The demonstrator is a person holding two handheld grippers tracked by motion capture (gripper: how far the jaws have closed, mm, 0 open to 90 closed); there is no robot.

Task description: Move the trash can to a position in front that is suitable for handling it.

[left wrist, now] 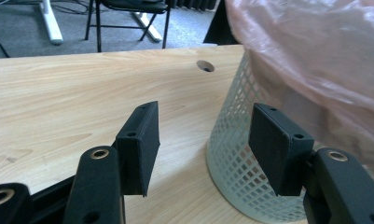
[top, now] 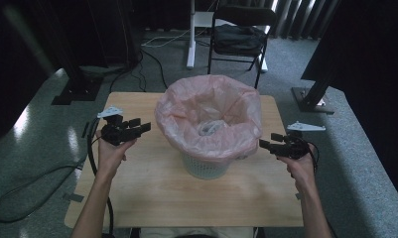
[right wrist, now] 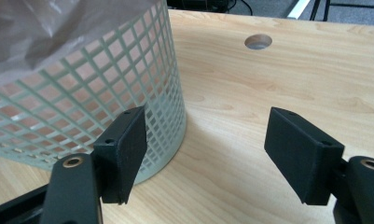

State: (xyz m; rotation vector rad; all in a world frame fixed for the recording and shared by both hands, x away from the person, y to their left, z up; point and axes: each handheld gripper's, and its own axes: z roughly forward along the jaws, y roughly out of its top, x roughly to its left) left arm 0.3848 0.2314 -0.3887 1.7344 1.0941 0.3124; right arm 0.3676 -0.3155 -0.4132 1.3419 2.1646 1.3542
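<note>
A white mesh wastebasket [top: 205,167] stands mid-table, lined with a pink plastic bag [top: 209,116] that drapes over its rim; something pale lies inside. My left gripper [top: 141,125] hovers just left of the bag, jaws open with nothing between them. In the left gripper view the gripper [left wrist: 204,140] faces the basket wall [left wrist: 238,158] and the bag [left wrist: 315,56]. My right gripper [top: 264,145] sits at the basket's right side, open and empty. The right gripper view shows that gripper [right wrist: 205,144] next to the mesh [right wrist: 82,102], apart from it.
The wooden table [top: 152,193] has a round cable hole [right wrist: 258,41]. Cables trail off the left edge [top: 90,148]. A black chair [top: 238,37] and a white stand leg [top: 191,34] are on the floor beyond the table. Dark stands flank both sides.
</note>
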